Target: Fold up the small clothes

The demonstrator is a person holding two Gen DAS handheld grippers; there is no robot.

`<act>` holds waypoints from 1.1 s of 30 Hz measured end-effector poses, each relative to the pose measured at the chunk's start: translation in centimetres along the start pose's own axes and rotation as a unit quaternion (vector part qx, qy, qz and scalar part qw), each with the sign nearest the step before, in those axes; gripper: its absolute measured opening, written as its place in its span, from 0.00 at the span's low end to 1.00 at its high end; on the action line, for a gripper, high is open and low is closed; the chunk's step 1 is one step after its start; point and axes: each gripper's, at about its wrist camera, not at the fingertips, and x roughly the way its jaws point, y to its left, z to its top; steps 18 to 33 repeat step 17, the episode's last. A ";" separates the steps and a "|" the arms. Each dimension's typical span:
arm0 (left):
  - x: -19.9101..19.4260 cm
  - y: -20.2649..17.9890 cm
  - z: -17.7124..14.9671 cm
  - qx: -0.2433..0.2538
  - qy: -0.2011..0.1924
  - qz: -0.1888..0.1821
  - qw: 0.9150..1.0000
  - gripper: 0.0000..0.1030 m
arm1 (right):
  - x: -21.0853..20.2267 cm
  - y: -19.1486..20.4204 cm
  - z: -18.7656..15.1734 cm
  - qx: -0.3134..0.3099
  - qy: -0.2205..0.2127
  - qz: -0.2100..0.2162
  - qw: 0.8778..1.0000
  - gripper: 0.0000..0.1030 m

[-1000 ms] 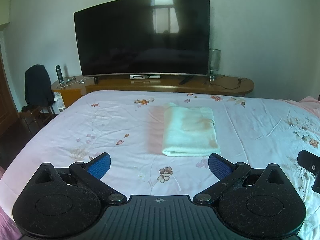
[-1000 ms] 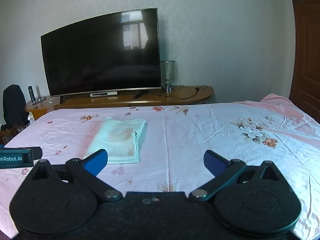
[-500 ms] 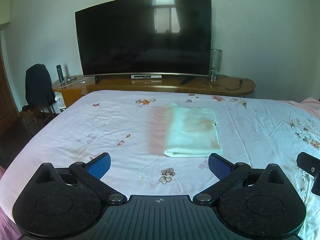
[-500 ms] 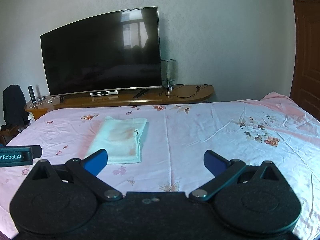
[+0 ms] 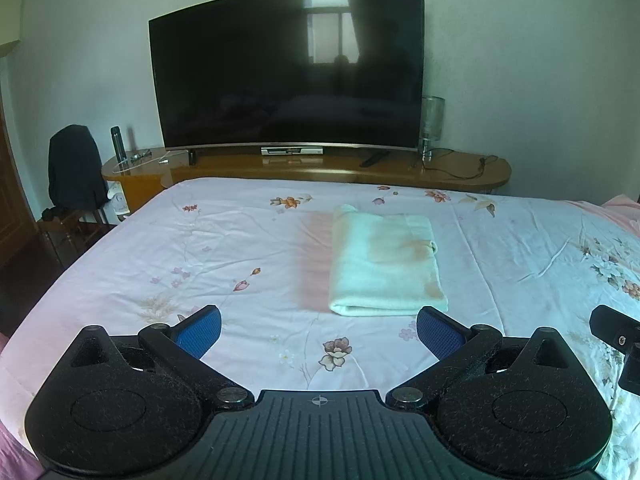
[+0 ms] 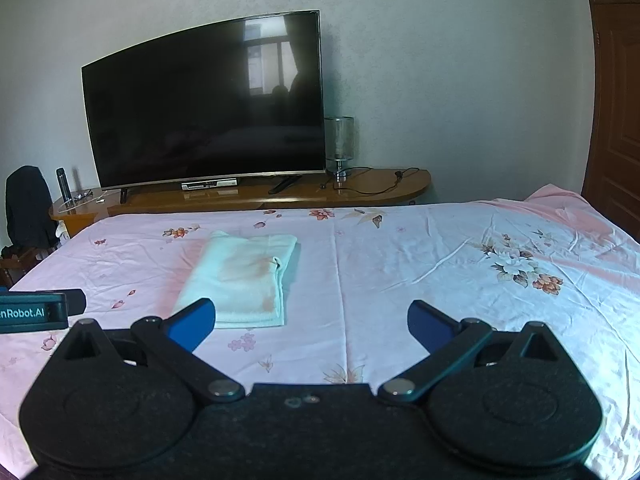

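Both grippers, left gripper [image 5: 318, 330] and right gripper [image 6: 311, 322], stay wide and empty; the folded cloth [image 5: 386, 264] has not changed, so folding seems finished.

Soft daylight all over, not very bright. Bright window mirrored as glare on the dark TV screen [image 5: 286, 70], up near the top. Sharp in the middle, on the folded cloth [image 5: 386, 266] and the flowered bed sheet [image 5: 224, 248]. Bent and stretched at the edges, with black corners. Straight TV edges curved like a bow. Pink tint on the sheet just left of the cloth. Dim on the far left by the dark chair [image 5: 74, 174].
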 end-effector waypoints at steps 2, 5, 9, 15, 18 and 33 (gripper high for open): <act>0.2 0.0 0.0 -0.001 -0.001 0.002 1.000 1.00 | 0.1 0.1 0.0 -0.001 0.001 -0.001 1.000 0.99; 0.6 0.3 0.1 -0.005 0.002 0.001 1.000 1.00 | 0.1 0.1 0.0 0.000 0.000 -0.001 1.000 0.99; 1.3 0.5 0.1 -0.008 0.004 -0.003 1.000 1.00 | 0.3 0.2 0.1 -0.001 0.000 0.001 1.000 0.99; 2.0 1.1 0.1 -0.021 -0.018 -0.036 0.999 1.00 | 0.6 0.2 0.1 -0.002 0.000 0.001 1.000 0.99; 2.7 0.9 0.3 -0.013 -0.021 -0.036 0.999 1.00 | 0.8 0.1 0.1 -0.002 0.001 -0.002 1.000 0.99; 2.7 0.9 0.3 -0.013 -0.021 -0.036 0.999 1.00 | 0.8 0.1 0.1 -0.002 0.001 -0.002 1.000 0.99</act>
